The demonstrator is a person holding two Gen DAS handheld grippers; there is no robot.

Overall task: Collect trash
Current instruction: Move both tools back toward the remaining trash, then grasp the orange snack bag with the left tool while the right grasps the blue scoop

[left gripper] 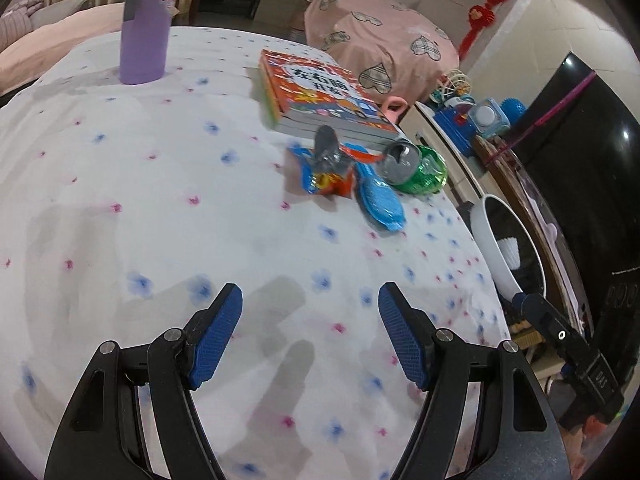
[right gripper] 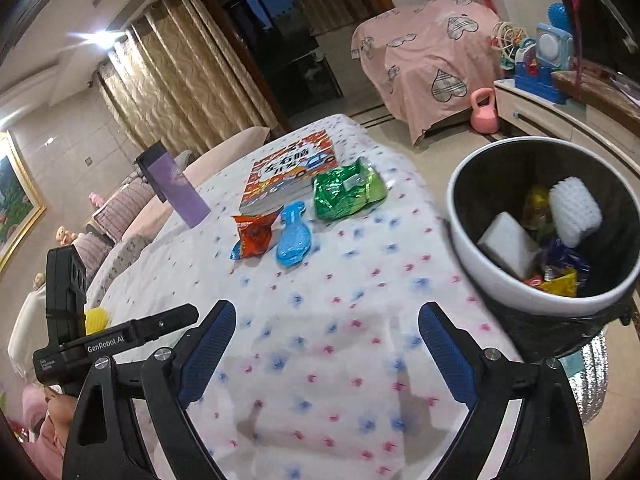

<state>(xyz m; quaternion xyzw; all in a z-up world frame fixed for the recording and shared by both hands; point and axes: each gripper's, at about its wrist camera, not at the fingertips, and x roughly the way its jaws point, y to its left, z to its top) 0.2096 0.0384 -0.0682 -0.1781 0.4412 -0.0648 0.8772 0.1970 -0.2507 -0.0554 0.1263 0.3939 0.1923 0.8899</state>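
Left gripper [left gripper: 310, 306]: jaws spread, nothing between the blue pads, hanging over the bare near part of the table [left gripper: 120, 200].
Right gripper [right gripper: 326, 322]: jaws standing wide and empty, above the table's near edge, just beside the bin.
Bin [right gripper: 472, 240]: white rim with a dark liner, off the table's right edge; it already holds a white block, a white ribbed roll and some wrappers.
Trash left: orange snack wrapper [right gripper: 256, 234], blue plastic piece [right gripper: 294, 236] and green foil bag [right gripper: 346, 190], bunched together toward the far right corner of the table, against the book [right gripper: 292, 168].
Not trash: the book and the purple bottle [right gripper: 180, 190] near the far left edge.
Poor view: in the left wrist view a crumpled grey shape sits by the green bag; probably its foil lining, though blur leaves that unsure.
Risk, crowding: a wide-jawed reach may nudge the book or catch two items at once.
Risk, slippery foil: thin wrappers lying flat may slide from the pads or drag the cloth.
Risk, drop: a loose hold could spill beside the bin rim.
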